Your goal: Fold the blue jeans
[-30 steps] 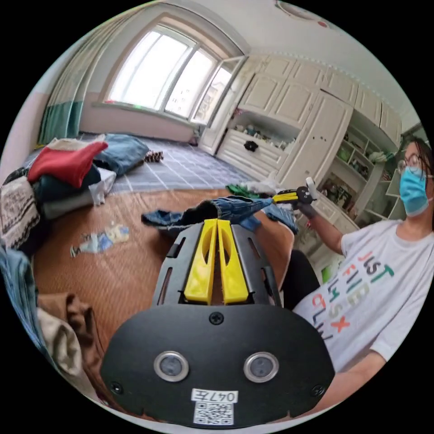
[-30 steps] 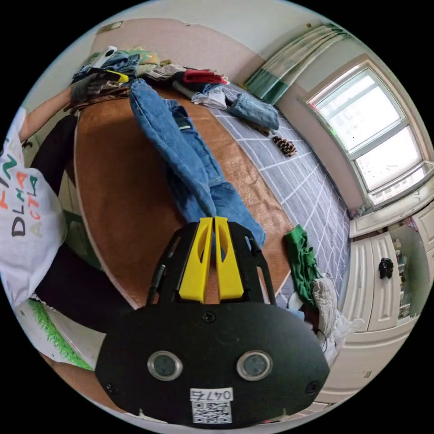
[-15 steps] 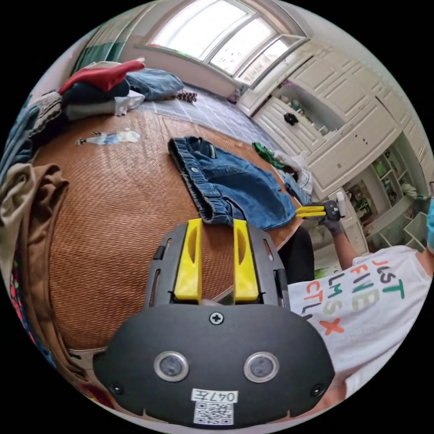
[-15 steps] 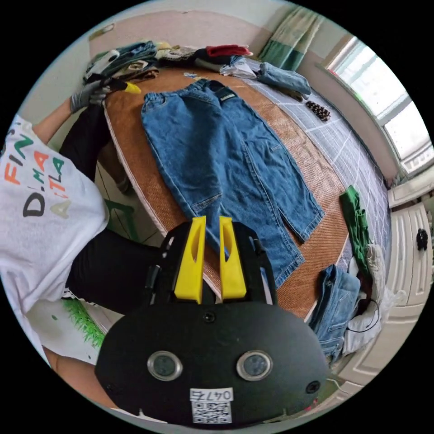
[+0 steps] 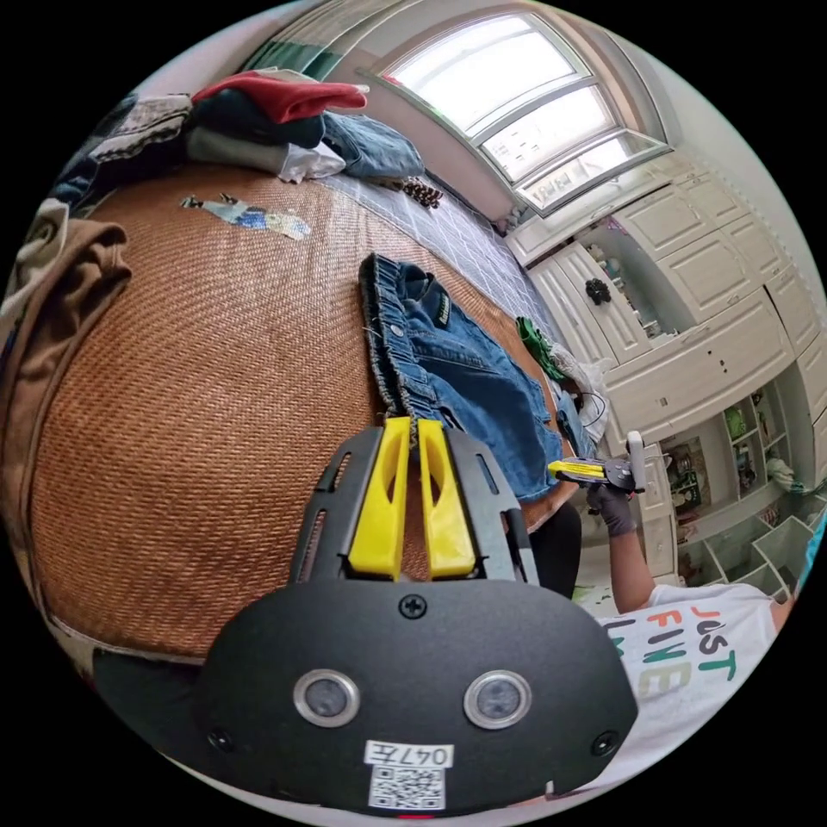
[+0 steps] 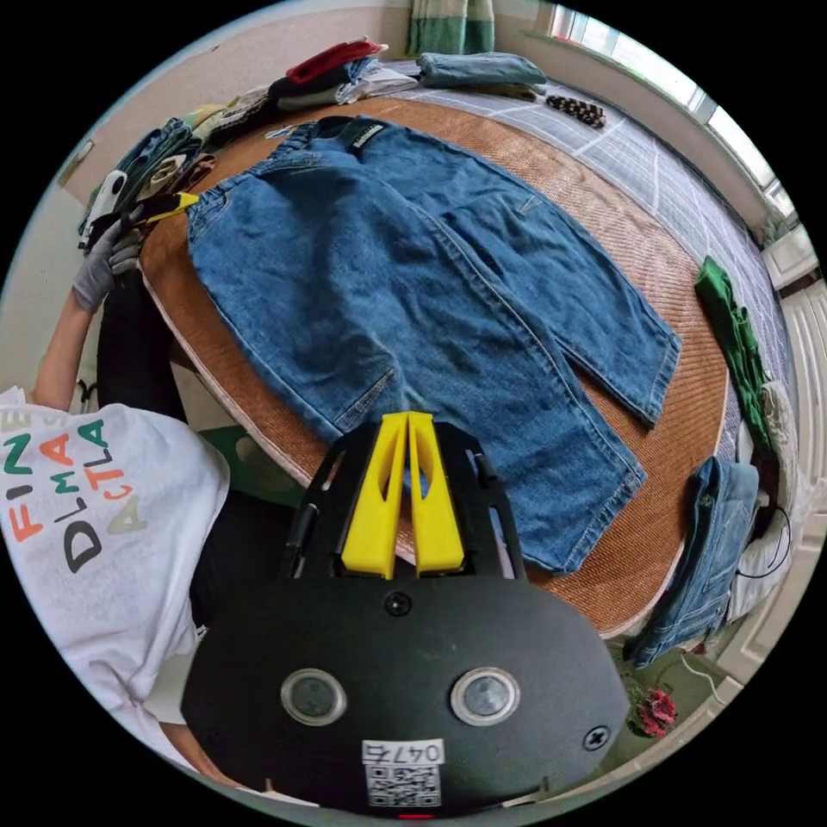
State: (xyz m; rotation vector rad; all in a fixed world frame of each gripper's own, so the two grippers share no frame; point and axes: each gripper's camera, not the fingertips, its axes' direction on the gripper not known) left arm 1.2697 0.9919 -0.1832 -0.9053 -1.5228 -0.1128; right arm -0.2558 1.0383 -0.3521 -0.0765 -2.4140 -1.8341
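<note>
Jeans (image 6: 431,284) spread flat on woven mat (image 5: 207,362), waistband toward clothes pile (image 5: 258,121), legs away. Left gripper (image 5: 412,424) pinched onto waistband corner; right gripper (image 6: 407,419) pressed together on near leg's outer seam. Best lifted together, near edge carried evenly onto far leg. Denim heavy, stiff; waistband elasticated, gathered; hems frayed.

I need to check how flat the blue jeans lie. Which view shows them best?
The right gripper view: the blue jeans lie spread from waistband to both leg hems on the woven mat. The left gripper view shows mostly the waistband end, foreshortened.
</note>
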